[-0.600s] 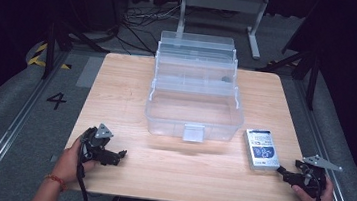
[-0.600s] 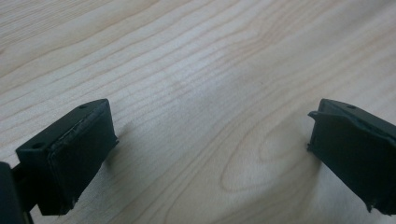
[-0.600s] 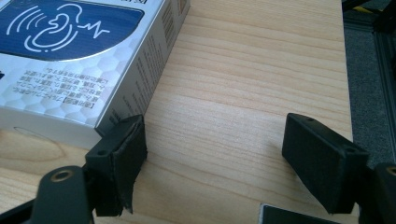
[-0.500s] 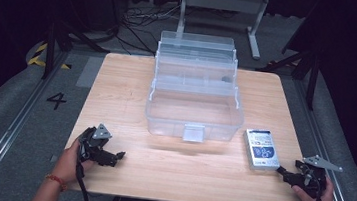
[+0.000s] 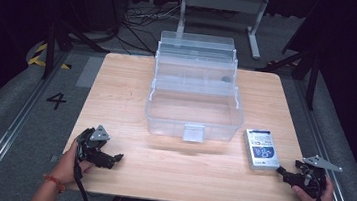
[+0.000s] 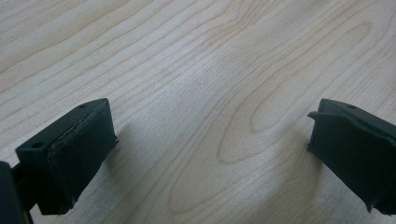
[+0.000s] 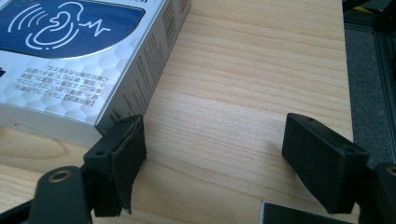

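Left claw [image 5: 119, 157] at near left table [image 5: 183, 176] edge, jaws spread over bare wood, nothing between. Right claw [image 5: 280, 169] at near right edge, jaws spread, empty; one jaw touching or just short of near corner of silver-blue carton [image 5: 261, 148] lying flat. Farther, at table centre: clear plastic tiered box [image 5: 194, 94], trays open.

clear plastic toolbox [image 5: 194, 99], wooden table [image 5: 122, 89]
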